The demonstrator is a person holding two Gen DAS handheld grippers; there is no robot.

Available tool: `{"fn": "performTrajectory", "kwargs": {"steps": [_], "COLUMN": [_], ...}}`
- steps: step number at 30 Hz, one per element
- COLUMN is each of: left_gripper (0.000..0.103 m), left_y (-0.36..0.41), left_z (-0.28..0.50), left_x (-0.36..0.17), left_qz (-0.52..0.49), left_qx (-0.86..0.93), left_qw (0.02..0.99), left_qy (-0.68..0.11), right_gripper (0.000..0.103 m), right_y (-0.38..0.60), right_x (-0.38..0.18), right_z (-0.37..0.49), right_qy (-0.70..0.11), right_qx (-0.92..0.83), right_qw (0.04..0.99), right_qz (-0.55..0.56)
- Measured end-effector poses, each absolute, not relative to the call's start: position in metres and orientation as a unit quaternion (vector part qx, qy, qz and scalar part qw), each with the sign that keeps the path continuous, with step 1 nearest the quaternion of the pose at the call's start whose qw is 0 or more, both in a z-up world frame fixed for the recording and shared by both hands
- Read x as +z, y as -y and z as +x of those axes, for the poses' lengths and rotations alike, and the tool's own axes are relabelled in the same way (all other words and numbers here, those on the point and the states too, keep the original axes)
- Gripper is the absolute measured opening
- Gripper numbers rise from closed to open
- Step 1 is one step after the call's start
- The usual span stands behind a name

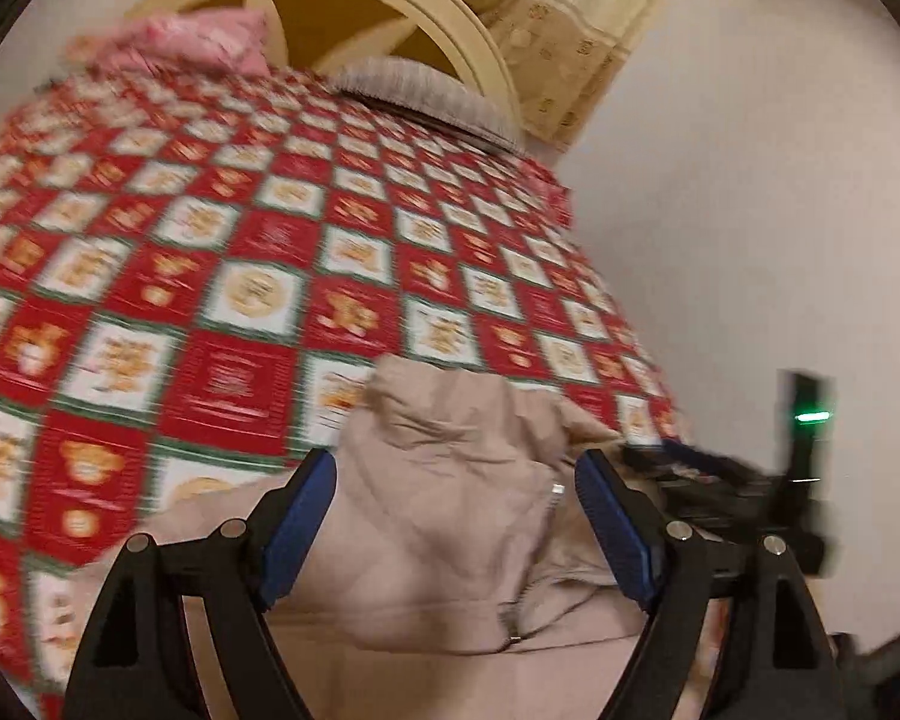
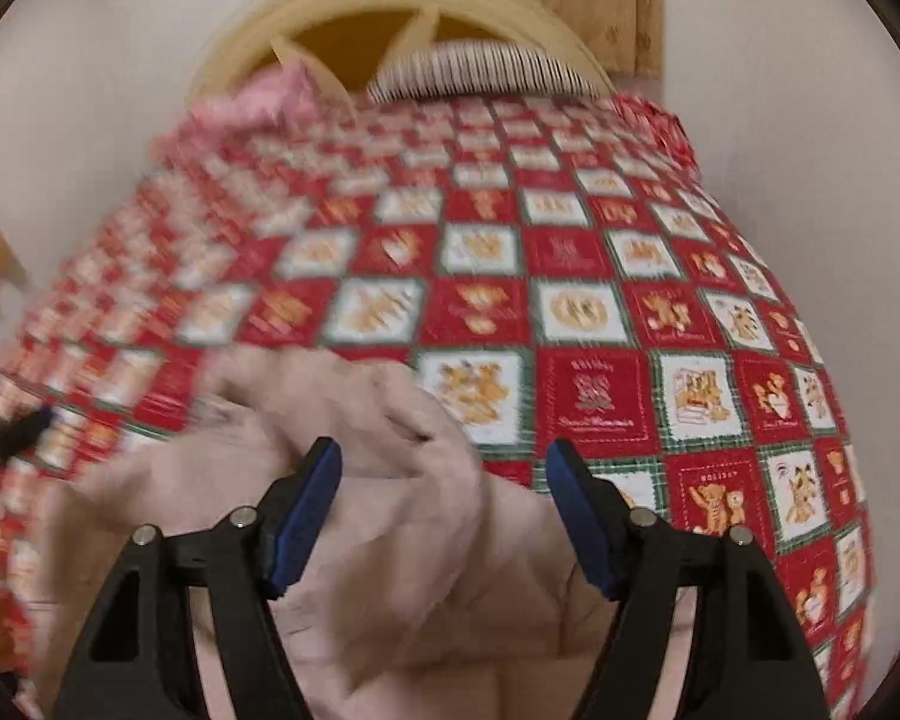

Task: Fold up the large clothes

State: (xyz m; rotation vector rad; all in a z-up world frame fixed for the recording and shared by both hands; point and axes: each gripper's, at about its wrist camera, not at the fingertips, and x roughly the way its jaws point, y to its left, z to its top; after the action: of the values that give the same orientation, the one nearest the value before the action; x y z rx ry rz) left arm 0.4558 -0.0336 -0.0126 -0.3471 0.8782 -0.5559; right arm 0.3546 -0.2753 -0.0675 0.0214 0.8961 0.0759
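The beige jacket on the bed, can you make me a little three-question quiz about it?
1. True or false: the left gripper is clamped shut on the beige jacket.
2. What lies under the jacket? A) bare floor B) red checked bedspread C) wooden table
3. Fill in: the right gripper has its jaws ____.

Key: 1 false, it is open; 2 B; 3 open.

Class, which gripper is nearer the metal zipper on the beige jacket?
Left. The left gripper straddles the jacket with the zipper beside its right finger; the right gripper is over plain fabric, no zipper visible.
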Motion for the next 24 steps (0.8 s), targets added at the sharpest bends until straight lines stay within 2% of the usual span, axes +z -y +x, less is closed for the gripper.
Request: {"fn": "performTrajectory", "kwargs": {"steps": [1, 2, 4, 12, 18, 20, 24], "left_gripper": [0.082, 0.082, 0.082, 0.083, 0.082, 0.083, 0.083], "left_y": [0.037, 0.04, 0.046, 0.063, 0.088, 0.103, 0.145], "left_z": [0.459, 0.462, 0.466, 0.469, 0.446, 0.43, 0.377], "left_x": [-0.016, -0.02, -0.026, -0.025, -0.032, -0.031, -0.041], "left_qz": [-0.169, -0.171, -0.175, -0.151, -0.09, -0.049, 0.131], "left_qx": [-0.277, -0.289, -0.301, -0.262, -0.239, -0.227, -0.137], "left_qw": [0.845, 0.835, 0.82, 0.834, 0.844, 0.855, 0.89], "left_qy": [-0.426, -0.437, -0.455, -0.461, -0.472, -0.464, -0.415], "right_gripper": [0.064, 0.042, 0.012, 0.01, 0.01, 0.01, 0.01], "right_y": [0.274, 0.276, 0.279, 0.308, 0.319, 0.321, 0.324], "right_x": [-0.082, -0.091, -0.107, -0.104, -0.143, -0.145, -0.148], "right_z": [0.363, 0.366, 0.363, 0.279, 0.283, 0.284, 0.281], "right_qy": [-0.453, -0.465, -0.485, -0.422, -0.413, -0.405, -0.396], "right_qx": [0.029, 0.023, 0.032, 0.061, 0.075, 0.08, 0.087], "right_qw": [0.891, 0.885, 0.874, 0.902, 0.899, 0.9, 0.902], "right_qz": [0.004, 0.004, 0.015, 0.073, 0.127, 0.138, 0.147]}}
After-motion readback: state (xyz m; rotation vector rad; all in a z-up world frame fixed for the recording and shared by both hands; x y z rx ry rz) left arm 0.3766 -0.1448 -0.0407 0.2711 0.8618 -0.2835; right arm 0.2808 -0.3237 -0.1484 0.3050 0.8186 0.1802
